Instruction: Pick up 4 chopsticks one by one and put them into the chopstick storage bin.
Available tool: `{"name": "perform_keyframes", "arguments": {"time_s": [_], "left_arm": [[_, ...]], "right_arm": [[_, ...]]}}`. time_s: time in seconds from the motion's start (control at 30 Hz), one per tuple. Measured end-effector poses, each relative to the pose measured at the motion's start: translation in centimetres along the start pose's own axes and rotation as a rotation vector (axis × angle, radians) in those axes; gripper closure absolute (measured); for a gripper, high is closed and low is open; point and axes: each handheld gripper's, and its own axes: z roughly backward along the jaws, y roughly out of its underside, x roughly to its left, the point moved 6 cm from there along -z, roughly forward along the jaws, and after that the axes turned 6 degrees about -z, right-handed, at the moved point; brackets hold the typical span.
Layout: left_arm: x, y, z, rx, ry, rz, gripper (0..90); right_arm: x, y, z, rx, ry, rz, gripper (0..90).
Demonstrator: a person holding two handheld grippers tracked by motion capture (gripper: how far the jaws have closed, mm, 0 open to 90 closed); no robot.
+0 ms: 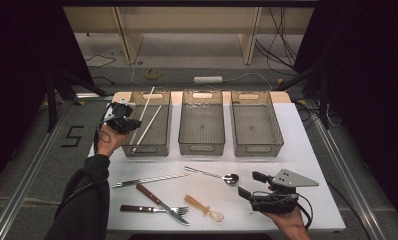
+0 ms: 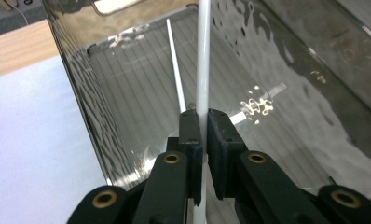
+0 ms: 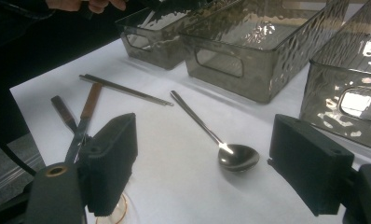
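The left tool [image 2: 203, 122] clamps a white chopstick [image 2: 202, 56] over the left bin [image 1: 159, 131]; the right tool [image 3: 221, 163], beside the spoon [image 3: 235, 156], gapes apart.

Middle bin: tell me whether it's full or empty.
Empty. In the high view the middle bin shows only its bare ribbed floor, while the left bin holds white chopsticks, one clamped by the left gripper.

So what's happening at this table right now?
A person is working with a gripper in each hand. The left gripper is shut on a white chopstick over the leftmost bin, where another white chopstick already lies. The right gripper hangs open near a metal spoon. A striped chopstick pair, knife, fork and amber spoon wait on the table.
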Motion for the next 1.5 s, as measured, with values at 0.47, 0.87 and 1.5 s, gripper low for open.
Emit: {"name": "perform_keyframes", "arguments": {"time_s": [0.47, 0.87, 1.5], "left_arm": [[0.2, 0.4, 0.0, 0.011, 0.011, 0.04, 62.8], [-3.6, 0.7, 3.8, -0.026, 0.131, -0.028, 34.6], [-7.2, 4.5, 6.2, 0.189, 0.186, -0.295, 23.6]], "right_arm": [[0.0, 0.0, 0.0, -0.001, -0.001, -0.001, 24.2], [0.0, 0.0, 0.1, 0.0, 0.001, -0.003, 24.2], [0.3, 0.0, 0.0, 0.004, -0.006, 0.009, 24.1]]}}
